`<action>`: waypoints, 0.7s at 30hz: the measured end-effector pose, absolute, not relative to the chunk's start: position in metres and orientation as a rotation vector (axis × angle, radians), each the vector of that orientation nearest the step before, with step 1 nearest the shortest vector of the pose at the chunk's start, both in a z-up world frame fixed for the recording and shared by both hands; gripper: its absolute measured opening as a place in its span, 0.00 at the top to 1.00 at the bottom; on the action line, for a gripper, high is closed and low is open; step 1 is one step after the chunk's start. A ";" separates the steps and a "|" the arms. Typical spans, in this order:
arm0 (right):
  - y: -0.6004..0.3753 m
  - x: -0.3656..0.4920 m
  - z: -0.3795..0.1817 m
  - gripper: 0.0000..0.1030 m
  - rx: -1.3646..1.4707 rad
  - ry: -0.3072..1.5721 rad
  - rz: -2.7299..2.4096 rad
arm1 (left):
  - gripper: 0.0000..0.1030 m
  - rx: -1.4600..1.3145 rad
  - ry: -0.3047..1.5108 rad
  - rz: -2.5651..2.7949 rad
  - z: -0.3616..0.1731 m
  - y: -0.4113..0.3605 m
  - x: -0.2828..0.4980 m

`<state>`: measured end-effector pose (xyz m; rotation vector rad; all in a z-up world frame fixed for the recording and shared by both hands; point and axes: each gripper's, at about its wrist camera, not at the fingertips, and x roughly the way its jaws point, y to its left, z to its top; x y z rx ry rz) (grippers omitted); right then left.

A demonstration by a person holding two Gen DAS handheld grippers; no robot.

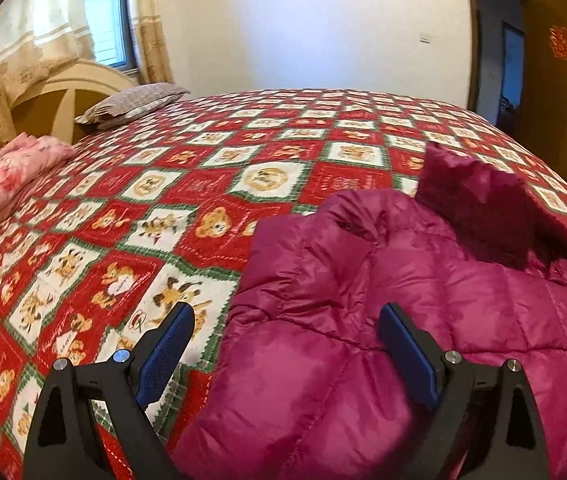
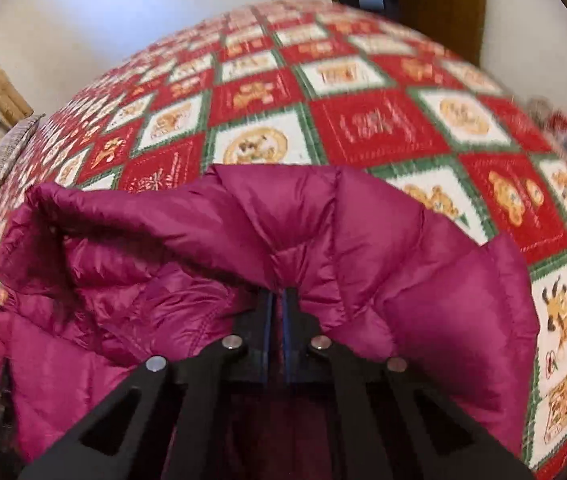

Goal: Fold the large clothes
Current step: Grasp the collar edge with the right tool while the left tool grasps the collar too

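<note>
A magenta puffer jacket (image 1: 383,320) lies rumpled on the bed's red-and-white bear-print quilt (image 1: 203,184). The left gripper (image 1: 285,344) hovers over the jacket's edge, jaws wide apart and empty. The right gripper (image 2: 279,300) is pinched tight on a jacket fold.

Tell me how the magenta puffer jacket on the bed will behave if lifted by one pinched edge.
The puffer jacket will probably flop and drape: it already bunches in soft folds where the right gripper pinches it. Its puffy quilted panels suggest it is light for its bulk. The shiny shell looks slippery, so it may slide over the bedspread or creep out of the jaws.
</note>
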<state>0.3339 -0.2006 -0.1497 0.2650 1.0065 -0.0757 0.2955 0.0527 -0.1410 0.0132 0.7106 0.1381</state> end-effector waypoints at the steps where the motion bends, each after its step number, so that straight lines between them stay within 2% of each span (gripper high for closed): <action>1: -0.196 0.331 -0.150 0.95 0.232 0.977 -0.085 | 0.09 0.025 0.715 0.112 -0.136 0.050 0.296; 4: -0.184 0.322 -0.154 0.95 0.135 0.881 -0.109 | 0.09 0.031 0.689 0.036 -0.106 0.037 0.301; 9: -0.194 0.321 -0.154 0.95 0.189 0.852 -0.087 | 0.08 -0.014 0.680 -0.088 -0.059 -0.005 0.352; 14: -0.197 0.315 -0.156 0.95 0.235 0.836 -0.067 | 0.08 -0.006 0.894 -0.047 -0.093 -0.045 0.422; 15: -0.197 0.315 -0.157 0.95 0.240 0.835 -0.065 | 0.21 0.022 0.920 -0.015 -0.104 -0.051 0.428; 16: -0.197 0.315 -0.157 0.95 0.246 0.834 -0.062 | 0.57 0.036 0.927 -0.003 -0.110 -0.053 0.427; 17: -0.198 0.315 -0.157 0.95 0.251 0.833 -0.060 | 0.77 0.037 0.936 -0.005 -0.114 -0.053 0.425; 18: -0.199 0.315 -0.157 0.95 0.256 0.832 -0.057 | 0.90 0.028 0.959 -0.008 -0.120 -0.049 0.423; 21: -0.201 0.314 -0.158 0.95 0.274 0.829 -0.049 | 0.91 0.017 0.920 -0.010 -0.123 -0.030 0.400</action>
